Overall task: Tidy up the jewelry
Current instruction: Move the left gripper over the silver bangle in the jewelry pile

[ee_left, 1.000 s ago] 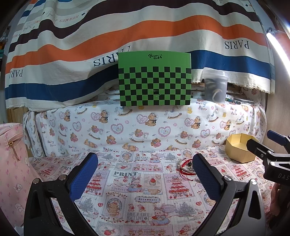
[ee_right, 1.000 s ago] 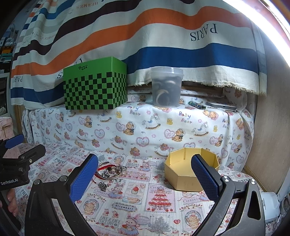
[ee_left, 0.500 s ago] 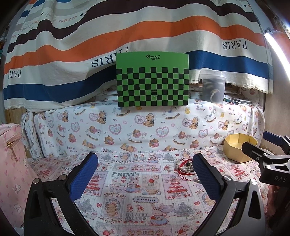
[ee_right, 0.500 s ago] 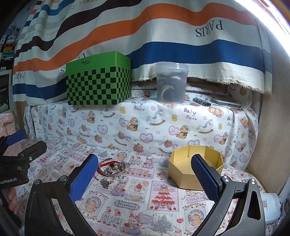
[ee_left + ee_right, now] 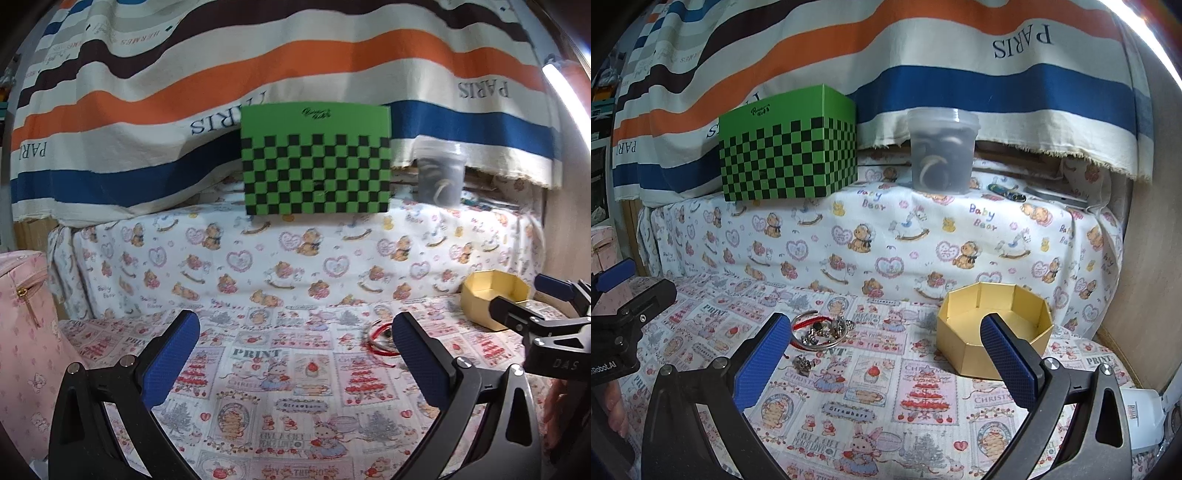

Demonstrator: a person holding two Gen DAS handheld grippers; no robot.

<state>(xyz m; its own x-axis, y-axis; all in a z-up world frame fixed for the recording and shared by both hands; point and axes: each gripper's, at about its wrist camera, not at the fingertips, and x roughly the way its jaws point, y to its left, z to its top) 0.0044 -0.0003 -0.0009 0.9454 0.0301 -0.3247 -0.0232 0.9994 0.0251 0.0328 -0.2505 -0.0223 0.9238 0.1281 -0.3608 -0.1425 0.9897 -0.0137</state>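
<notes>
- the left gripper [image 5: 295, 345] has its jaws spread wide with nothing between the blue pads [image 5: 168, 363]; it hangs above the printed cloth [image 5: 280, 387].
- the right gripper [image 5: 884, 347] is also released, its jaws far apart and holding nothing, above the same cloth.
- in the right wrist view the jewelry pile [image 5: 822, 330] lies on the cloth just beyond the left blue pad [image 5: 761, 360]: a silver bangle, a red cord and some small metal pieces together.
- one small silver piece [image 5: 803, 363] lies apart from the pile, a little nearer to the camera.
- in the left wrist view the same pile is partly hidden behind the right finger; only the red cord and a part of the ring show.
- the yellow octagonal box [image 5: 995, 328] stands open on the cloth to the right of the pile, well apart from it; nothing is visible inside it.
- on the raised ledge behind stand a green checkered box [image 5: 788, 158] and a clear plastic tub [image 5: 942, 151] with dark things inside.
- a striped cloth [image 5: 923, 55] hangs behind them.
- a pink bag [image 5: 26, 332] is at the left edge of the left wrist view.
</notes>
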